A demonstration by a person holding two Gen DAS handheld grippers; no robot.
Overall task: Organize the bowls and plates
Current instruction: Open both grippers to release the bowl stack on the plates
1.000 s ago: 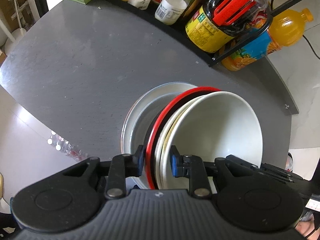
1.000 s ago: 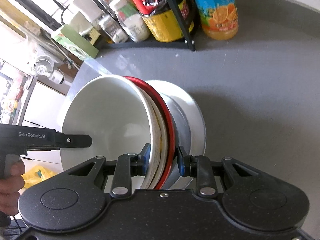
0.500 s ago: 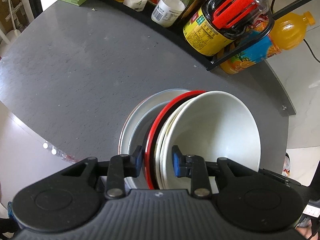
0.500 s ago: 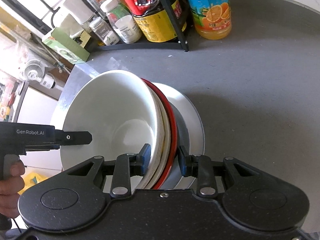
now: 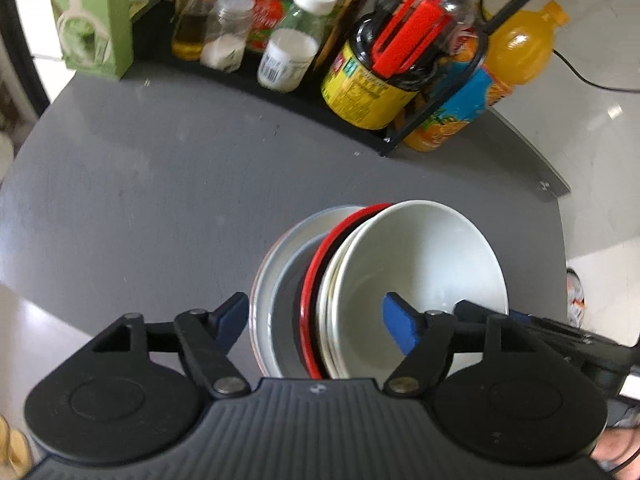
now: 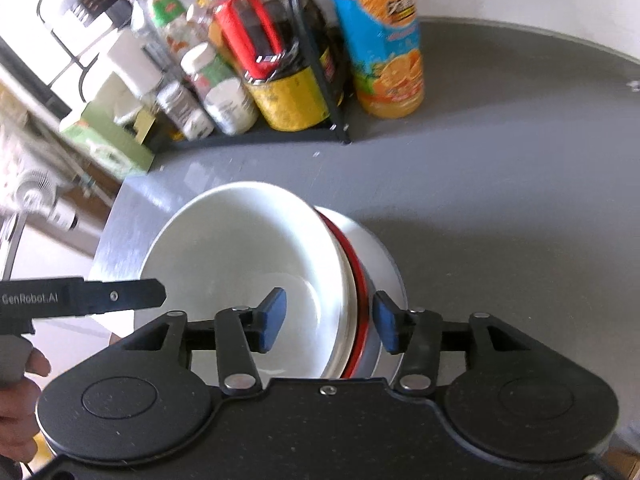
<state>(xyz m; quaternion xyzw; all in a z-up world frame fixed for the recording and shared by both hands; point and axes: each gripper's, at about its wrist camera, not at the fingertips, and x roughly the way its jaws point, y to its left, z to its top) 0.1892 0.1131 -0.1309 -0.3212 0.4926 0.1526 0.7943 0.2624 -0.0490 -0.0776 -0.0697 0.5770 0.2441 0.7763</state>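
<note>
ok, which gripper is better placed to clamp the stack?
Right, probably. Both straddle the stack rim, open, but the right gripper sits tighter to it; the left gripper gapes wider.

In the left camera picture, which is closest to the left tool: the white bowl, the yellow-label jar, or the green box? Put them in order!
Seen from the left tool:
1. White bowl: between the open tool's fingers, on top of the stacked dishes.
2. Yellow-label jar: in the black rack at the far side of the table, a bit right.
3. Green box: far back left corner, just beyond the rack's end.
</note>
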